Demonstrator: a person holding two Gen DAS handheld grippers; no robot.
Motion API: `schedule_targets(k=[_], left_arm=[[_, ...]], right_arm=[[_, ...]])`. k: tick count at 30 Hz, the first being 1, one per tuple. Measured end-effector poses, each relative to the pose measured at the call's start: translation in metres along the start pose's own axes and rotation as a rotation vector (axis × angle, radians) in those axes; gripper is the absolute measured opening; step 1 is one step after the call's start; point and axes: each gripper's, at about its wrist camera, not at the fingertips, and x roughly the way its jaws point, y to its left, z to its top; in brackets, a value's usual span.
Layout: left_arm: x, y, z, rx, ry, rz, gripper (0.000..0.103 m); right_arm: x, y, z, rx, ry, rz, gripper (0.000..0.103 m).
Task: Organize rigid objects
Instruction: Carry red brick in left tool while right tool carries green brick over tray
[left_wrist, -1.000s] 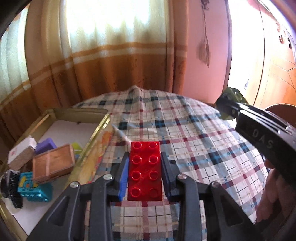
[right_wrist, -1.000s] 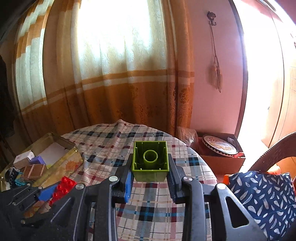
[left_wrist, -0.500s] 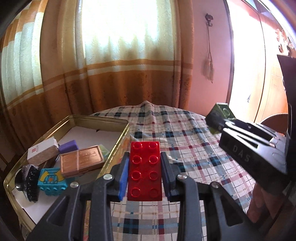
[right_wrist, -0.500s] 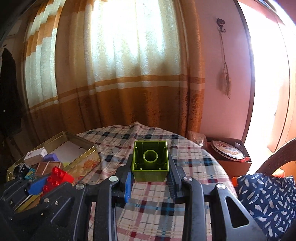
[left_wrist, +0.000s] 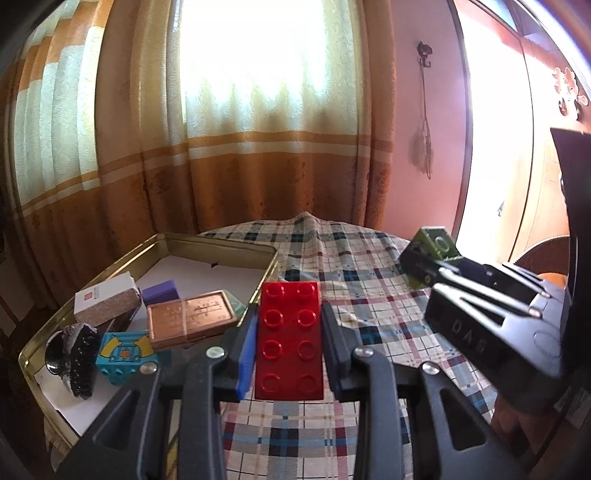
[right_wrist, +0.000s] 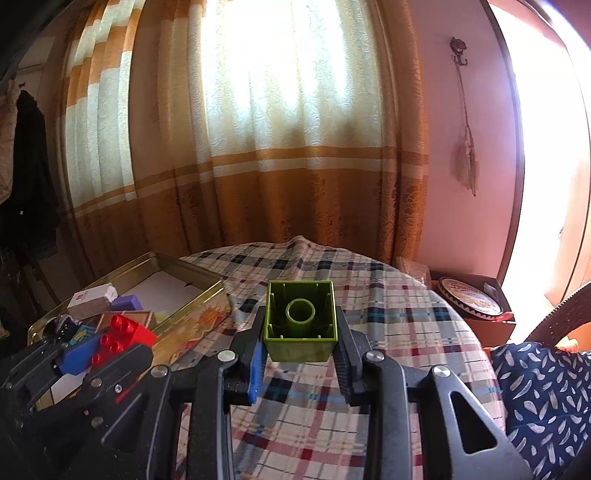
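Note:
My left gripper (left_wrist: 290, 332) is shut on a red eight-stud brick (left_wrist: 290, 339), held studs-up above the plaid table beside the tin's right rim. My right gripper (right_wrist: 300, 332) is shut on a green square brick (right_wrist: 300, 321) with its hollow underside facing the camera, held above the table. The right gripper and green brick (left_wrist: 432, 251) show at the right of the left wrist view. The left gripper and red brick (right_wrist: 122, 334) show at the lower left of the right wrist view. A gold tin (left_wrist: 221, 243) on the left holds several objects.
In the tin lie a copper-coloured bar (left_wrist: 190, 319), a white and brown block (left_wrist: 107, 304), a purple block (left_wrist: 160, 291), a teal toy block (left_wrist: 123, 356) and a black toothed piece (left_wrist: 79, 354). The plaid cloth (right_wrist: 369, 306) covers the round table. A cookie tin in a box (right_wrist: 469, 299) and a patterned cushion (right_wrist: 546, 398) sit at the right.
Both grippers have risen and tilted up, so more curtain and the whole tin show. Each keeps its brick. The right gripper has come closer in the left wrist view.

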Motion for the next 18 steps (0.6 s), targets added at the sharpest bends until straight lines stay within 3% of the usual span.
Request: schedule_targets(k=[18], left_arm=[[-0.013,0.026,-0.008,-0.023,-0.030,0.034,0.031]], right_arm=[[-0.012,0.031,-0.005,-0.049,-0.017,0.047,0.034]])
